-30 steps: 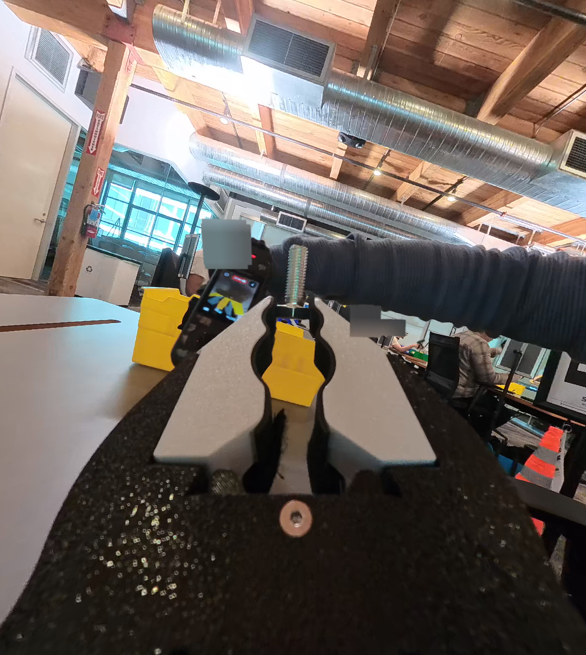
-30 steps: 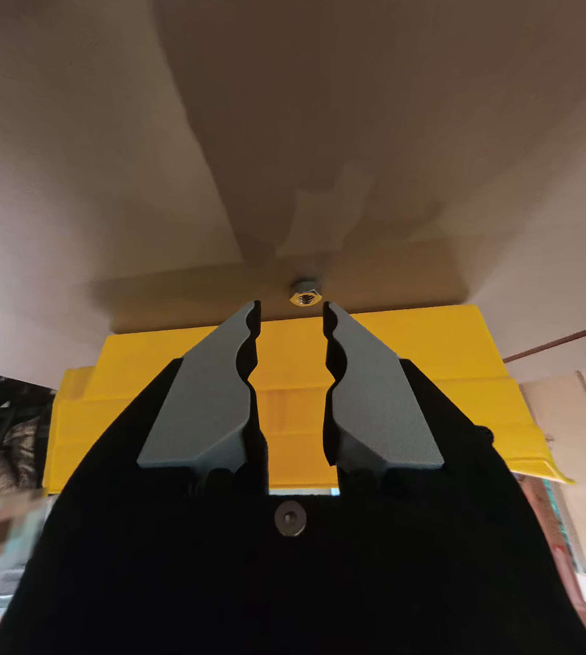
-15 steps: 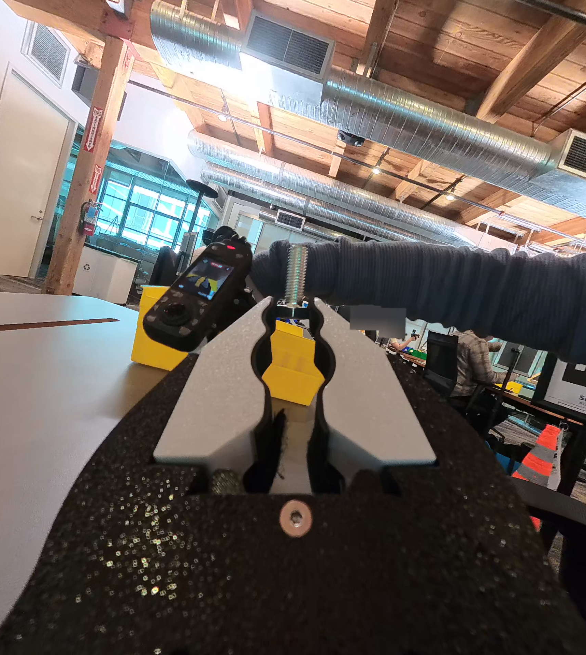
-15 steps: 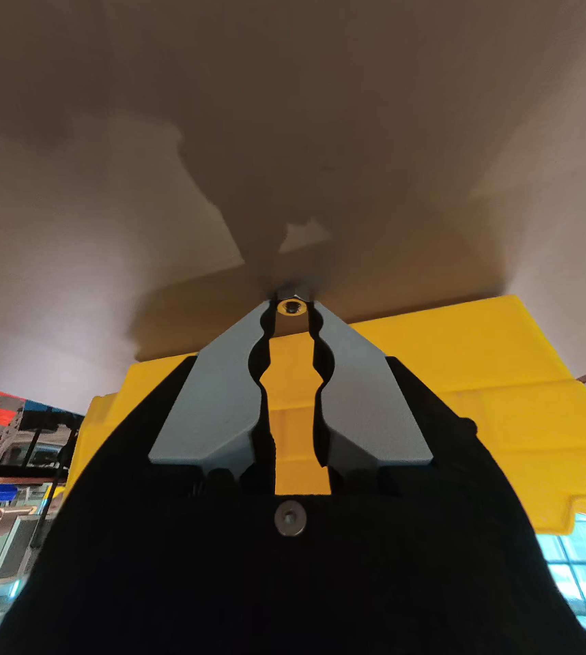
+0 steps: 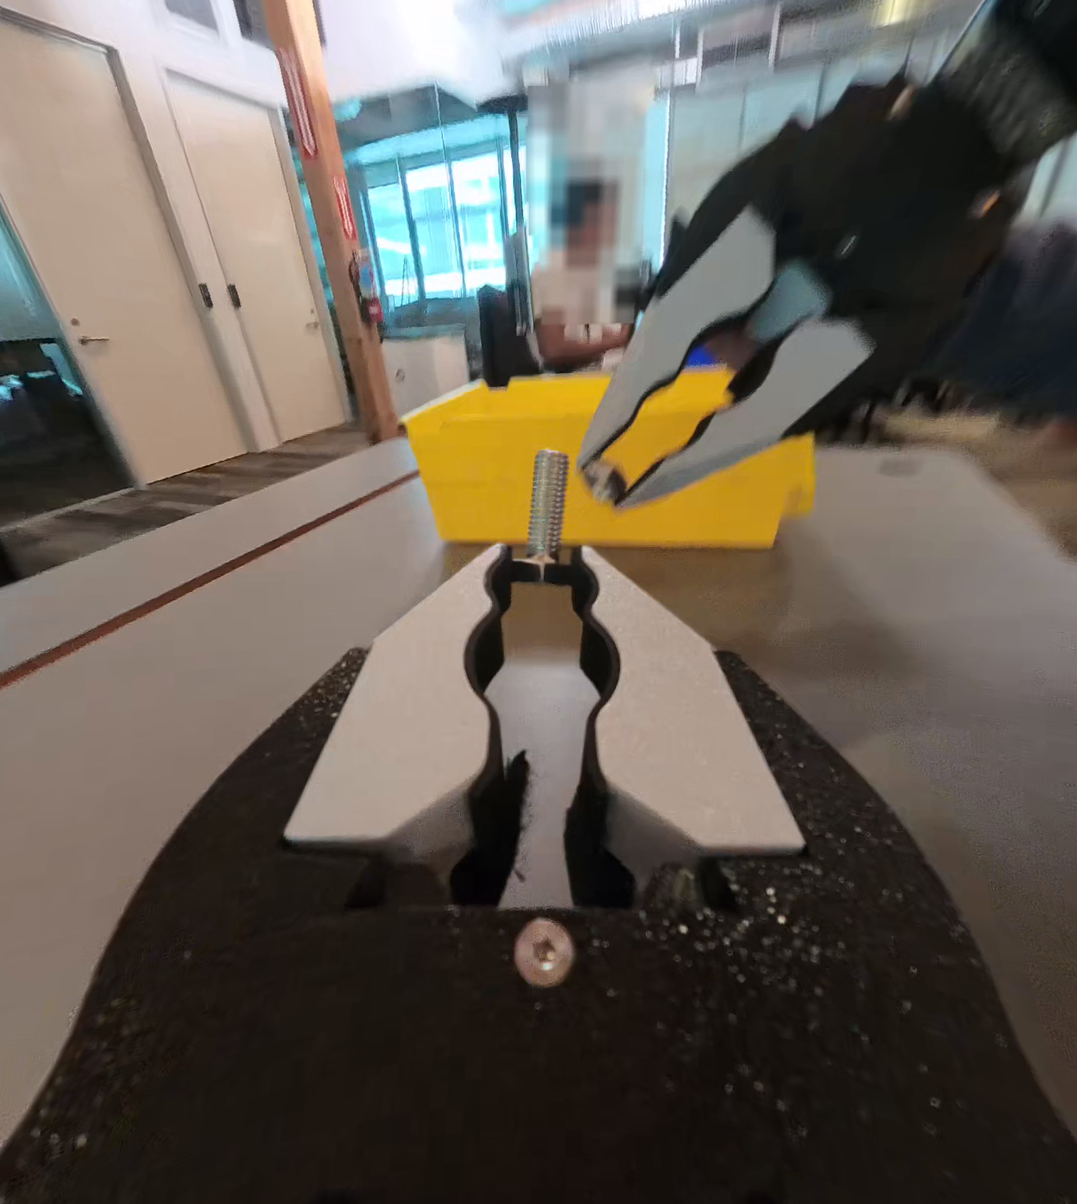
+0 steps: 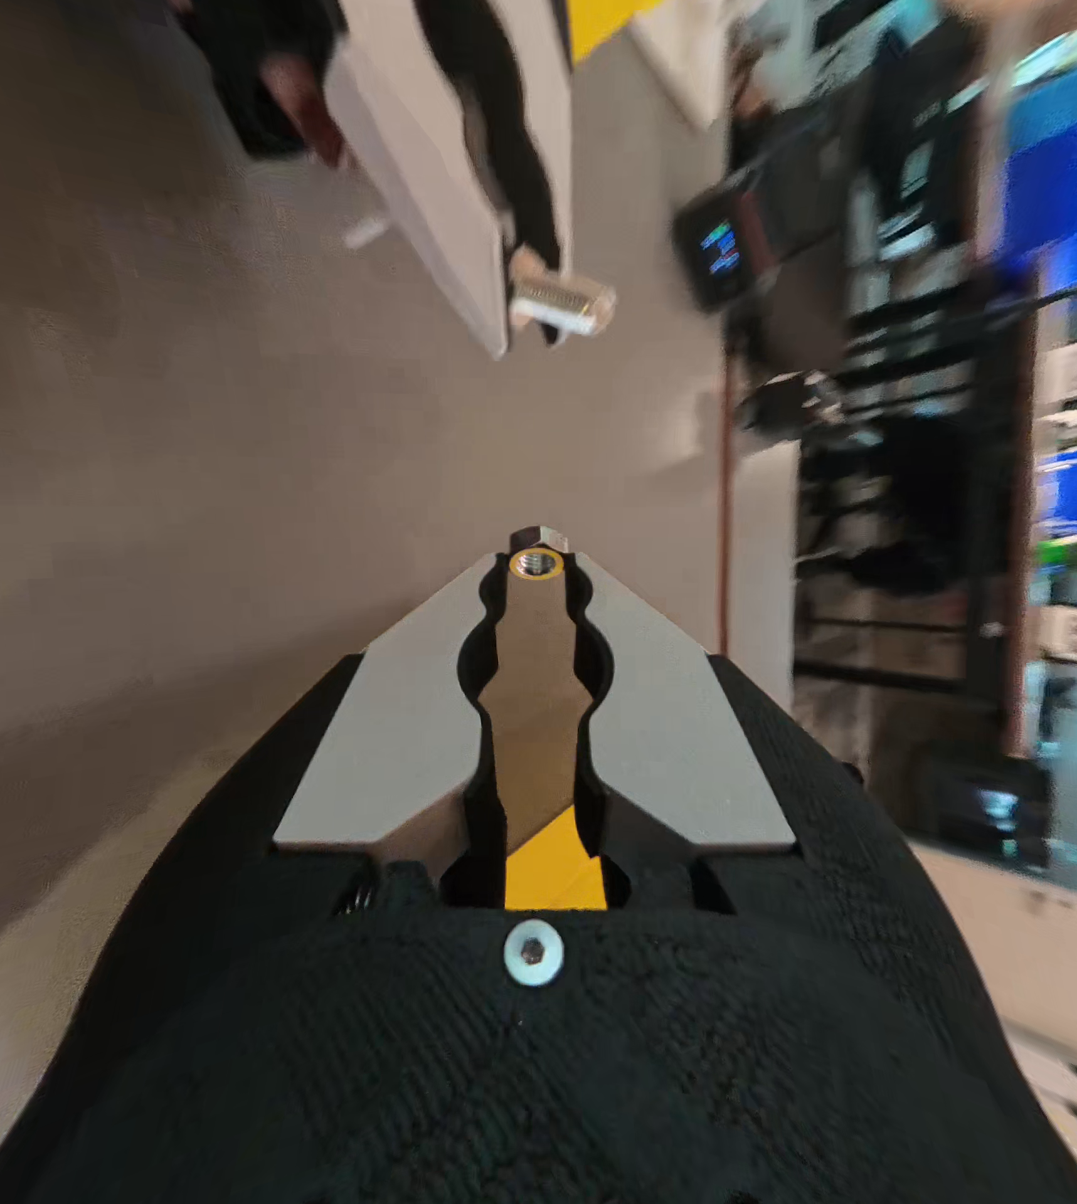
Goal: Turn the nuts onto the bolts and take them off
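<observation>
- The left tool (image 5: 542, 567) is clamped on the head of a bolt (image 5: 547, 498), whose threaded shaft stands upright above the grey tabletop (image 5: 913, 651).
- The right tool (image 6: 537, 561), tips closed together, pinches a nut (image 6: 537, 554) and comes in tilted from the upper right, just beside the bolt's top without touching.
- A yellow bin (image 5: 496, 456) sits on the tabletop directly behind both.
- Doors and a wooden post (image 5: 327, 215) stand blurred beyond.
</observation>
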{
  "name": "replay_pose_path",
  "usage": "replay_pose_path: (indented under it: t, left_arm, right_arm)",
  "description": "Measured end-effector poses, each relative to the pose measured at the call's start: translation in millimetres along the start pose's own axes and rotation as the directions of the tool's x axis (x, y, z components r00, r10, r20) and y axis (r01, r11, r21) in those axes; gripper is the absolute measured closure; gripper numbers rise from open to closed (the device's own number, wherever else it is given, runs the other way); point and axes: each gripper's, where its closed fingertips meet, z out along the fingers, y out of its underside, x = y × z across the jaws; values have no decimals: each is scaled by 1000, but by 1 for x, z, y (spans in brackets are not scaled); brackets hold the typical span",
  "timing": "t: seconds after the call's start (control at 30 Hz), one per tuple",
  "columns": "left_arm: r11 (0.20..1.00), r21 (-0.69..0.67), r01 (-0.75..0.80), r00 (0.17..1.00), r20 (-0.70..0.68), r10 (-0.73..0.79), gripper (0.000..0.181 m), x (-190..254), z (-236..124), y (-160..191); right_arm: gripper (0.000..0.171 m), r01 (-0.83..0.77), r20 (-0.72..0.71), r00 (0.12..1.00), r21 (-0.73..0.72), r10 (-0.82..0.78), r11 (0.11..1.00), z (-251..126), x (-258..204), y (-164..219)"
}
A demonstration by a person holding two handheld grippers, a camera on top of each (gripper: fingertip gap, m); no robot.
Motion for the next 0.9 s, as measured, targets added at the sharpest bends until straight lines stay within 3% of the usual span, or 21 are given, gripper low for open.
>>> replay_pose_path:
  t: [0.03, 0.13, 0.23, 0.37, 0.57, 0.7, 0.9]
  left_arm:
    - [995, -53, -79, 997, -3, 79, 165, 6, 0, 7]
    - [931, -158, -328, 943, -109, 314, 165, 31, 0, 25]
    - [853, -158, -498, 851, -277, 446, 165, 65, 1, 41]
    - [796, -224, -562, 807, -361, 468, 165, 77, 4, 63]
    - [712, -301, -634, 767, -364, 529, 165, 72, 8, 77]
    - [721, -276, -636, 759, -395, 518, 165, 78, 8, 79]
    - [810, -192, -553, 786, -443, 432, 166, 88, 4, 68]
  right_arm:
    - [155, 4, -55, 998, 53, -1, 999, -10, -4, -4]
    - [154, -17, -154, 987, 185, 46, 983, -30, -26, -9]
    - [155, 18, -185, 982, 222, 24, 975, -32, -56, -8]
    - [155, 88, -187, 981, 215, -48, 973, -27, -89, -9]
    - [155, 154, -230, 966, 134, -120, 979, -15, -103, -1]
    - [155, 195, -269, 950, 114, -159, 974, -11, -103, -2]
    - [155, 251, -309, 931, 160, -193, 955, -19, -103, -11]
